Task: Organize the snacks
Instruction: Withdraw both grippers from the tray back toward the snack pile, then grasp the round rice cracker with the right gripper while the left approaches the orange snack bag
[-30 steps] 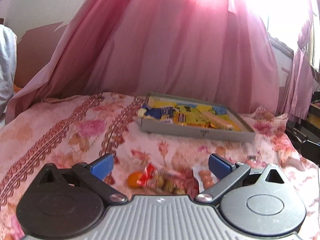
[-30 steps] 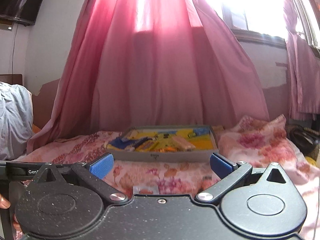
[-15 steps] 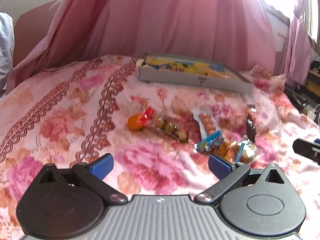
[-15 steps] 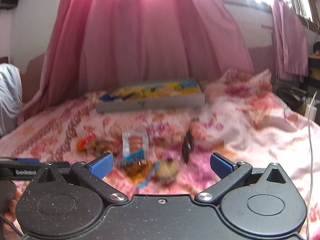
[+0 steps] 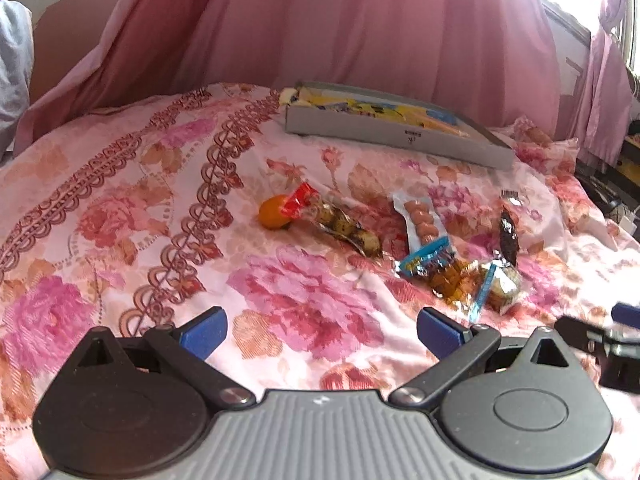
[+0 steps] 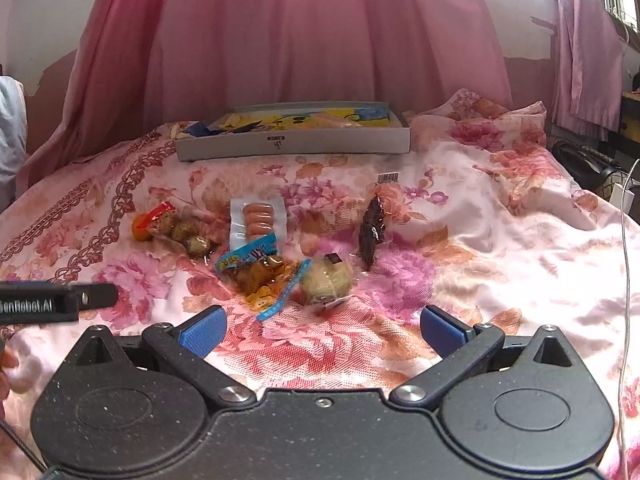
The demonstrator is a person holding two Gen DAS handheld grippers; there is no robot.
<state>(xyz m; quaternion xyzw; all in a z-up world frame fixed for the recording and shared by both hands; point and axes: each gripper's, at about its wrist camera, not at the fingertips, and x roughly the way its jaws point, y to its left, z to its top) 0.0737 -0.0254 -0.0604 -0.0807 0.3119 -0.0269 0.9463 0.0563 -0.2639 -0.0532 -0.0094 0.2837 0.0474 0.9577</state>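
Note:
Several wrapped snacks lie loose on the floral bedspread: a red-topped pack of speckled eggs (image 5: 340,224) (image 6: 180,232) beside an orange ball (image 5: 273,211), a sausage pack (image 5: 420,216) (image 6: 258,218), a blue-edged brown snack pack (image 5: 440,268) (image 6: 256,268), a round pale bun (image 6: 326,280) (image 5: 502,282) and a dark strip (image 6: 372,232) (image 5: 508,236). A shallow grey box (image 6: 292,146) (image 5: 396,136) holding yellow and blue packets rests farther back. My left gripper (image 5: 318,334) and right gripper (image 6: 322,332) are open and empty, short of the snacks.
Pink curtains (image 6: 320,40) hang behind the bed. The bedspread (image 6: 500,248) is rumpled at the right, with a white cable (image 6: 624,240) along that edge. The other gripper's black tip (image 6: 60,300) shows at the left of the right wrist view.
Both views have tilted down and pulled back, bringing the loose snacks fully into sight in front of the open jaws. The box now sits farther up the frame.

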